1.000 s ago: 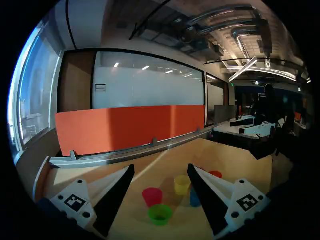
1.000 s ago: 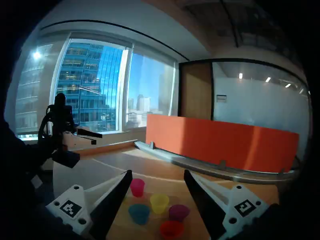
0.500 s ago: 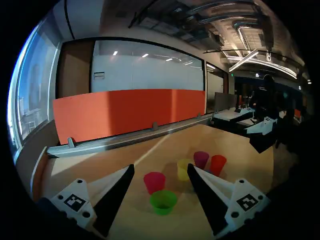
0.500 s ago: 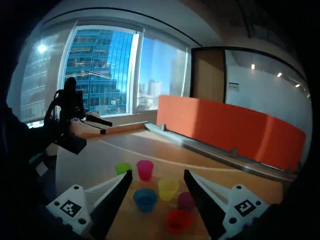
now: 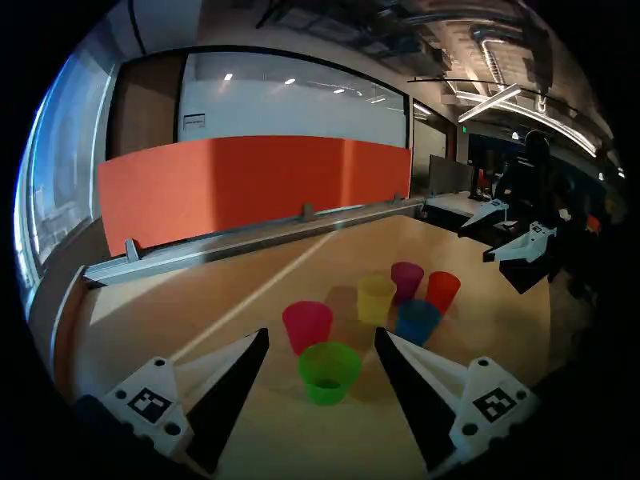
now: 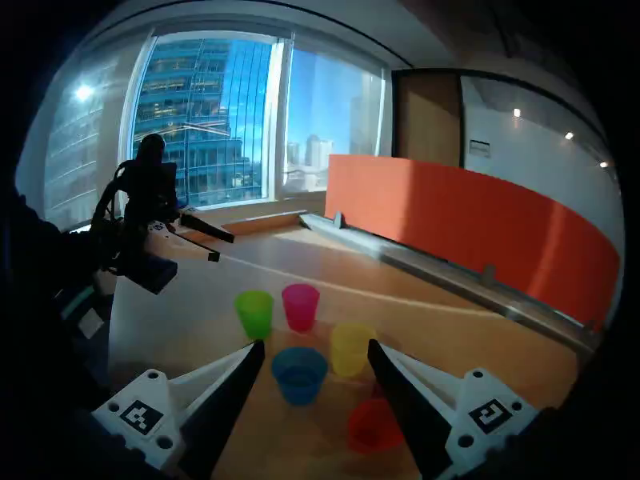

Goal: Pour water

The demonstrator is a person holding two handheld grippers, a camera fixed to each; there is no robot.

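Several small plastic cups stand clustered on the wooden table (image 5: 240, 296). In the left gripper view the green cup (image 5: 329, 372) is nearest, with the pink cup (image 5: 308, 325) behind it. The yellow (image 5: 376, 298), purple (image 5: 406, 280), orange-red (image 5: 442, 291) and blue (image 5: 417, 320) cups lie farther right. My left gripper (image 5: 320, 332) hovers open above the green cup, holding nothing. In the right gripper view my right gripper (image 6: 314, 344) is open over the blue cup (image 6: 299, 374), beside the yellow cup (image 6: 352, 348), red cup (image 6: 372, 424), green cup (image 6: 254, 312) and pink cup (image 6: 300, 306).
An orange partition (image 5: 256, 180) on a metal rail (image 5: 240, 240) runs along the table's far side. Tall windows (image 6: 208, 120) stand beyond the table end. The right gripper (image 5: 474, 244) shows across the cups; the left gripper (image 6: 224, 248) and a person's dark sleeve show at the left.
Both views have tipped down toward the table. The cups sit higher in each view and more of them show. The opposite gripper has come closer in both views. Fingers stayed open.
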